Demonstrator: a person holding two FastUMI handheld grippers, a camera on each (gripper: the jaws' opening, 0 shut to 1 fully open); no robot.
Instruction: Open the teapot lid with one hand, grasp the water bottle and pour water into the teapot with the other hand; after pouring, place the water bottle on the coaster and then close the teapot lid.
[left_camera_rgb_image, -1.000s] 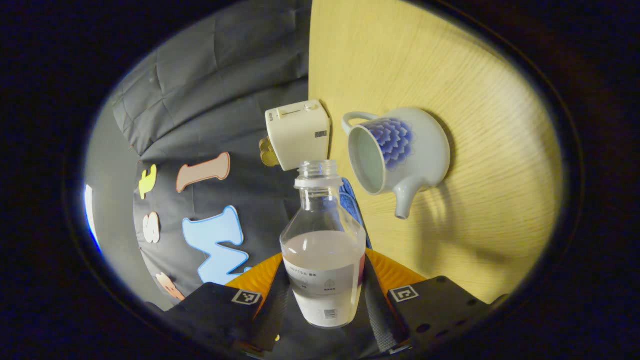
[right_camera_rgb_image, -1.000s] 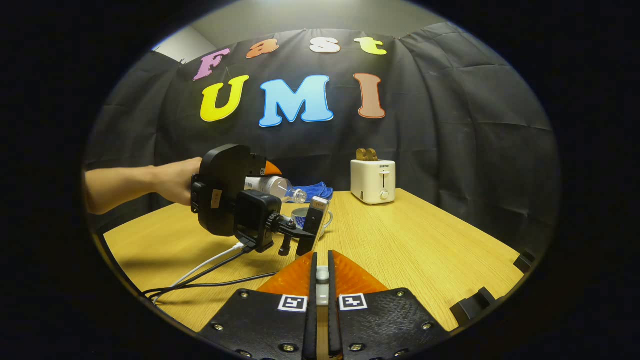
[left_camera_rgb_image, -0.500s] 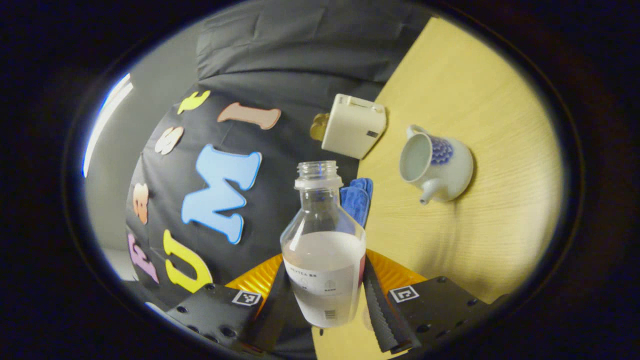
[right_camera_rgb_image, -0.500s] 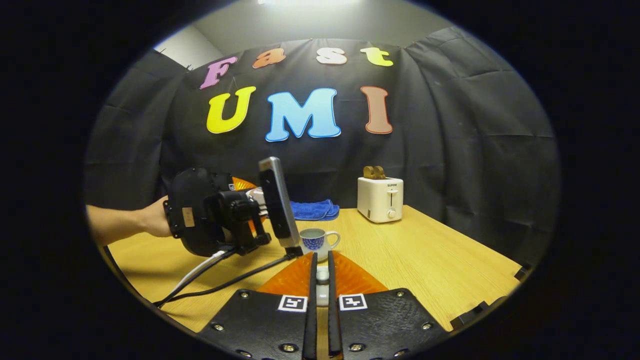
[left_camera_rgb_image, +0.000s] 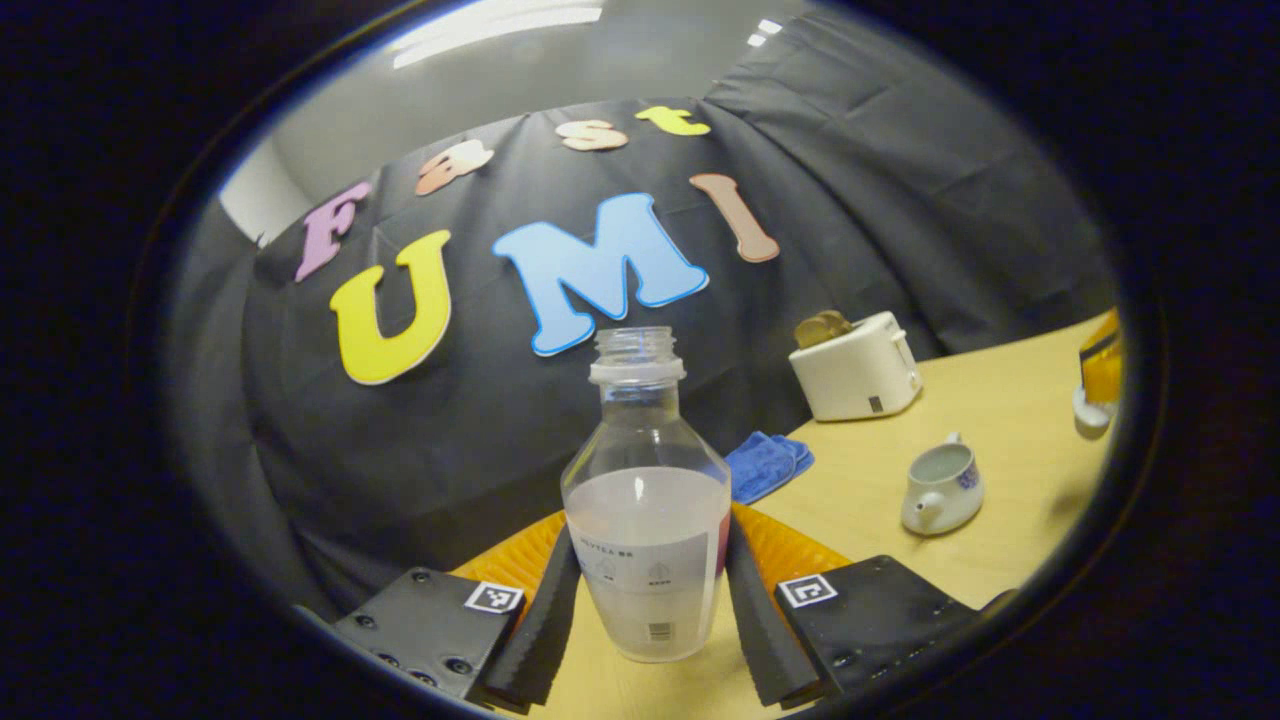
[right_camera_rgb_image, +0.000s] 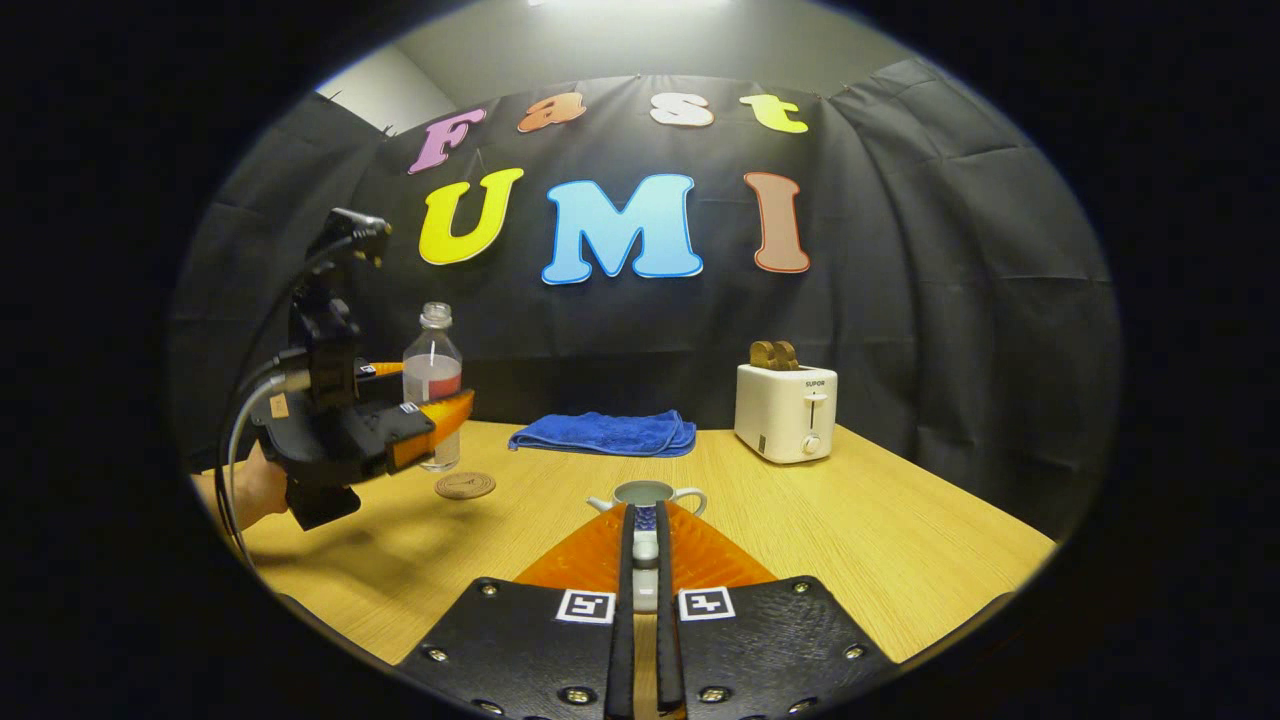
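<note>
My left gripper (left_camera_rgb_image: 650, 545) is shut on a clear water bottle (left_camera_rgb_image: 645, 520), uncapped, upright and about half full. In the right gripper view the left gripper (right_camera_rgb_image: 440, 410) carries the bottle (right_camera_rgb_image: 432, 380) at the table's left, just above and behind a round brown coaster (right_camera_rgb_image: 465, 486). The white teapot (right_camera_rgb_image: 645, 493) with blue flowers stands open mid-table, also seen as the teapot (left_camera_rgb_image: 940, 490) at the right. My right gripper (right_camera_rgb_image: 645, 515) is shut on the small white teapot lid (right_camera_rgb_image: 645, 550), near the pot. The right gripper (left_camera_rgb_image: 1100, 365) shows at the far right edge.
A white toaster (right_camera_rgb_image: 790, 410) with bread stands at the back right of the wooden table (right_camera_rgb_image: 900, 540). A folded blue cloth (right_camera_rgb_image: 605, 435) lies at the back centre. A hand (right_camera_rgb_image: 250, 490) and cables trail behind the left gripper.
The bottle has swung from lying tilted over the teapot to upright and moved left, away from the pot, to the coaster. The right gripper has kept the lid and barely moved.
</note>
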